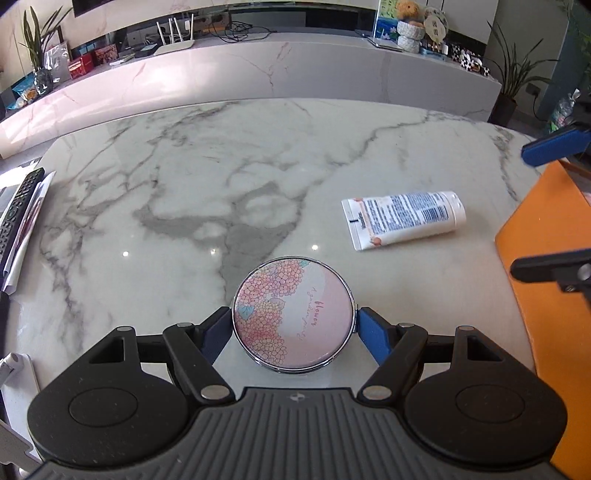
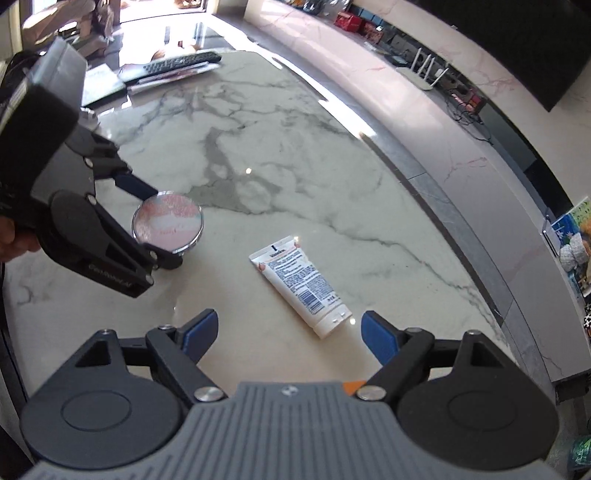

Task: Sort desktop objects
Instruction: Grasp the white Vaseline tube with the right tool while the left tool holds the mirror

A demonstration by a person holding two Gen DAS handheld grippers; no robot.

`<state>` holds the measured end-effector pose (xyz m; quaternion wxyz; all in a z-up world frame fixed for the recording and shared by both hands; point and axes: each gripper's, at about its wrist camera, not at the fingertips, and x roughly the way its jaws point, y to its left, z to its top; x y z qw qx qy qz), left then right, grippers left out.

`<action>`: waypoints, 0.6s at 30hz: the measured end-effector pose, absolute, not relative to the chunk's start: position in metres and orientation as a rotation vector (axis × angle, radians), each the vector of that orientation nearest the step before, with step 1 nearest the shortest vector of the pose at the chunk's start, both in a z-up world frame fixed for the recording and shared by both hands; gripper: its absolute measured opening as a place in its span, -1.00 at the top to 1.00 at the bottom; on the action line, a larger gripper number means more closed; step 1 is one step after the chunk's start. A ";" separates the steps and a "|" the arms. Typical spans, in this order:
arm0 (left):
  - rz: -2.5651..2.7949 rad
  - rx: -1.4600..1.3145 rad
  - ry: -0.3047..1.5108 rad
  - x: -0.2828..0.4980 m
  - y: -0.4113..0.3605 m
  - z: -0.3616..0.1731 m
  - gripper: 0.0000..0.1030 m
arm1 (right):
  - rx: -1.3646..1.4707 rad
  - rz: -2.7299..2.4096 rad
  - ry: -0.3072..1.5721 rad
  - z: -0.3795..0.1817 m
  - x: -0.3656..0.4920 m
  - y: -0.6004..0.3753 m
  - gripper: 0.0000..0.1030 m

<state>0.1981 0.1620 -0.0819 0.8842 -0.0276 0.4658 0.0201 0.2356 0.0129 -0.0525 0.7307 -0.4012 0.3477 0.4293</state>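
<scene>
Compact mirror (image 1: 293, 314), round with a pink flower lid, clamped between the blue pads of the left gripper (image 1: 293, 325) over the marble desk (image 1: 184, 184), cream tube (image 1: 404, 218) lying flat further right near an orange box (image 1: 546, 277). From the right wrist: right gripper (image 2: 288, 334) spread wide and empty, tube cap (image 2: 332, 323) between its fingers without contact, mirror (image 2: 168, 221) gripped at left.

A home living room. The marble tabletop (image 1: 221, 166) carries a TV remote (image 1: 18, 206) on papers at its edge. Behind it runs a long, low marble media console (image 1: 258, 74) bearing a white router (image 1: 173, 42) with upright antennas, tangled cables, gift boxes (image 1: 92, 61), a teddy bear (image 1: 408, 11) in a pot, and potted plants (image 1: 511, 77).
</scene>
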 end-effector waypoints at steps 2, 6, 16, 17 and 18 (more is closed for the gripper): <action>0.034 -0.070 0.944 0.199 0.165 -0.079 -0.68 | -0.964 0.963 0.816 -0.067 0.246 0.033 -0.66; 0.042 -0.083 0.923 0.199 0.170 -0.078 -0.68 | -1.100 0.996 0.894 -0.096 0.262 0.067 -0.66; 0.059 -0.164 0.887 0.195 0.185 -0.072 -0.68 | -1.175 1.006 1.060 -0.138 0.320 0.109 -0.78; 0.056 -0.167 0.885 0.194 0.185 -0.071 -0.68 | -1.150 1.005 1.085 -0.138 0.326 0.110 -0.78; 0.054 -0.168 0.885 0.194 0.185 -0.071 -0.68 | -1.129 1.004 1.110 -0.137 0.329 0.110 -0.77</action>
